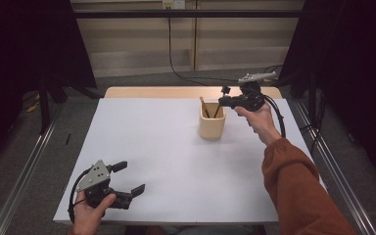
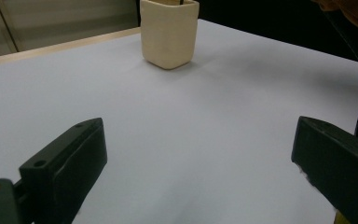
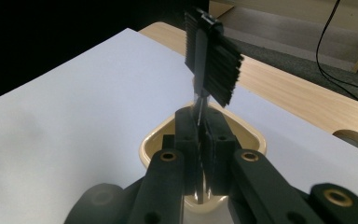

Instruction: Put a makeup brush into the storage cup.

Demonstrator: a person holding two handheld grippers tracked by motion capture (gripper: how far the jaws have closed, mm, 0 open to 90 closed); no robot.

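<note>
We read no writing anywhere. Our right tool (image 3: 200,140) clamps a black brush (image 3: 212,56) above the cream cup (image 1: 212,125) on the white surface (image 1: 176,161); left tool (image 1: 127,178) gapes empty.

A cream-coloured square plastic cup (image 1: 211,125) stands on the plain white table (image 1: 166,161), whose far edge is pale wood. The brush with black bristles (image 3: 213,51) has a clear handle. Each black hand-held gripper (image 1: 127,180) carries a grey plate. The sleeve (image 1: 298,191) is rust-orange.
</note>
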